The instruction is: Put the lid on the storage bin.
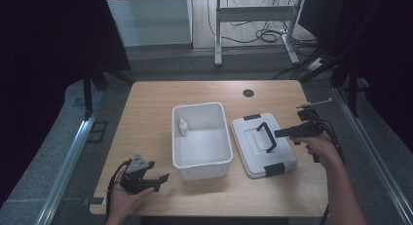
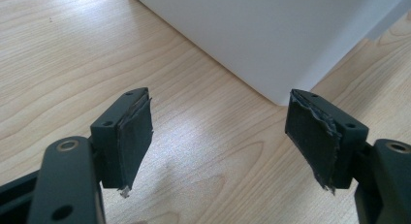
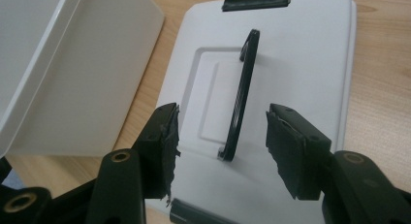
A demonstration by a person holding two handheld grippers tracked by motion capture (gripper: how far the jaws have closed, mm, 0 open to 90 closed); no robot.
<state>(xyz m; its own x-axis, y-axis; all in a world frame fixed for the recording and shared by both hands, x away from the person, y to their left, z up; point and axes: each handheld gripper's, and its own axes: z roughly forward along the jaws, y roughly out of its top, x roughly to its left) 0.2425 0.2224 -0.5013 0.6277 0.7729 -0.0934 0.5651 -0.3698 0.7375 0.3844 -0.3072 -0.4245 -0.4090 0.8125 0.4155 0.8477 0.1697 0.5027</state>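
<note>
An open white bin (image 1: 199,107) stands at the table's middle with a small white bottle (image 1: 183,127) upright inside, by its left wall. To its right lies the bin's white lid (image 1: 253,157), flat, its black handle (image 1: 267,136) raised. My right gripper (image 1: 281,133) hovers over the lid from the right. In the right gripper view this gripper (image 3: 223,110) is open, and the handle (image 3: 242,98) stands between the jaws, clear of both pads. My left gripper (image 1: 158,172) rests open near the bin's front left corner; in its own view, that gripper (image 2: 218,100) faces the bin wall (image 2: 271,35).
The wooden table (image 1: 146,118) has a black grommet (image 1: 248,93) at its back. Black latches (image 1: 274,169) sit at both ends of the lid. Metal rails run along the table's left and right sides, and a desk frame with cables stands behind.
</note>
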